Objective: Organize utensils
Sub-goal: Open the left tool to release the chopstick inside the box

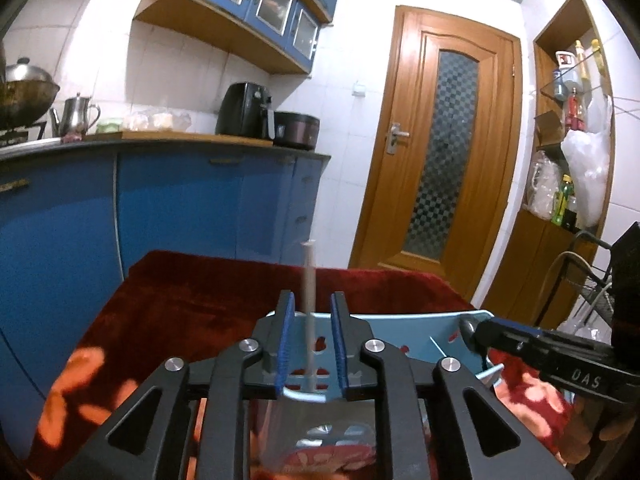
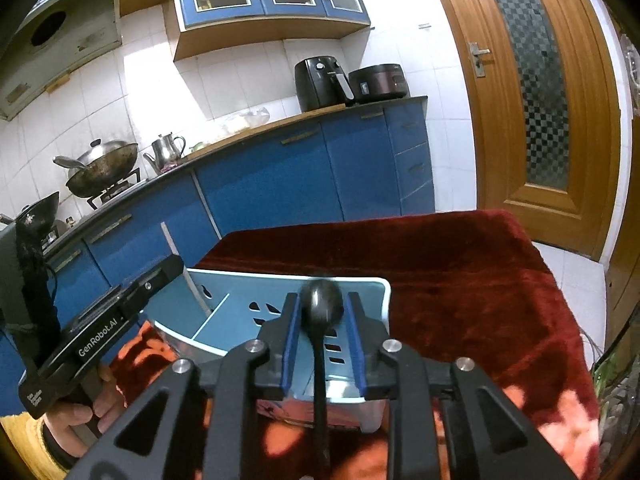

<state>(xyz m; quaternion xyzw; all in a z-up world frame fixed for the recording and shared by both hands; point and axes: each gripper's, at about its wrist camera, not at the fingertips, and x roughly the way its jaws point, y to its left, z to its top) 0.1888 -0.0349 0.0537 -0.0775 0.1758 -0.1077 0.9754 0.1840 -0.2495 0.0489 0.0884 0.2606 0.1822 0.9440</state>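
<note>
A light blue slotted utensil holder [image 1: 420, 332] [image 2: 224, 292] stands on a red cloth. My left gripper [image 1: 313, 300] is open over the holder's left part. A thin white stick [image 1: 309, 276] stands upright between its blue pads, with a gap on each side. In the right wrist view this stick [image 2: 170, 240] slants down into the holder beside the left gripper [image 2: 174, 270]. My right gripper [image 2: 323, 300] is open around a black spoon [image 2: 322, 304], bowl up, and its pads are clear of the handle. The left wrist view shows the spoon's bowl [image 1: 466, 326] at the right gripper's tip.
The red and orange cloth [image 2: 460, 280] covers the table. Blue kitchen cabinets [image 1: 180, 208] with a counter, pots and appliances stand behind it. A wooden door [image 1: 440, 140] is at the right, and a wire rack [image 1: 596, 292] stands past the table's right edge. A hand [image 2: 80, 412] grips the left tool.
</note>
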